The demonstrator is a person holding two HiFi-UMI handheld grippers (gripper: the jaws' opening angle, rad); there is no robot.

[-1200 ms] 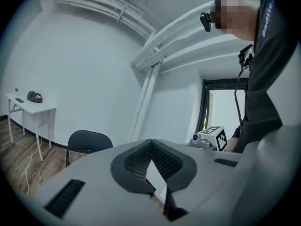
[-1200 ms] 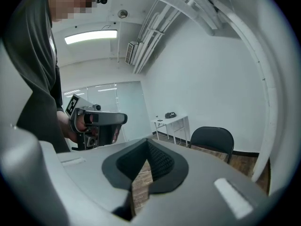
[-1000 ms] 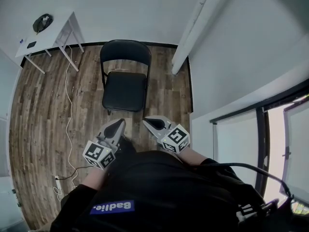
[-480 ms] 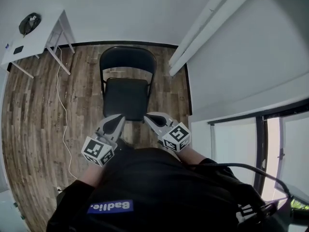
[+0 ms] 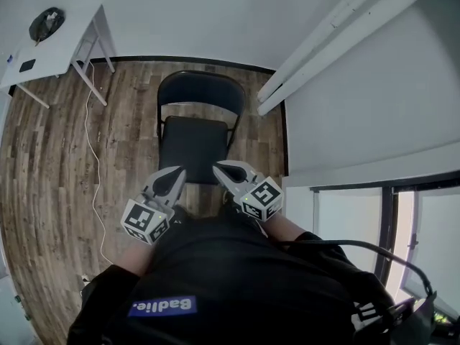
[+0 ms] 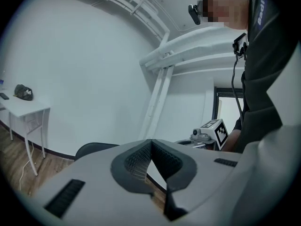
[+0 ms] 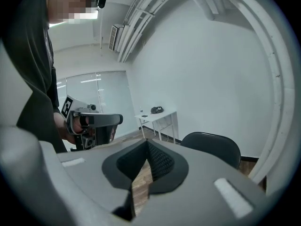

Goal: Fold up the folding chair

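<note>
Plainly, the left claw point(image 5: 177, 172) is pressed together. In the left gripper view its dark ribbed pads point(image 6: 138, 161) meet at the tip with nothing between them. The right claw point(image 5: 218, 167) is pressed together too, its pads point(image 7: 160, 161) closed on nothing. Both are held side by side with a small gap between them. Each carries a marker cube at its rear, the left cube point(image 5: 146, 221) at 7 o'clock of its tip and the right cube point(image 5: 262, 200) at 4 o'clock of its tip.

At 12 o'clock of the two claws stands the folding chair point(image 5: 192, 141), black, unfolded, its seat flat and its rounded backrest at the far side. In the head view the claw tips lie over the seat's front edge, and neither claw grips the chair.

The chair rests on a wood plank floor point(image 5: 57, 164). A white cable point(image 5: 88, 139) trails across the floor at 9 o'clock of the chair. At 10 o'clock of the chair, against the wall, is a white counter point(image 5: 61, 49) bearing a black object point(image 5: 47, 24) and a small dark item point(image 5: 27, 65). A white beam point(image 5: 323, 45) slants along the wall at 2 o'clock of the chair. The person's black top point(image 5: 237, 279) fills the view at 6 o'clock.
</note>
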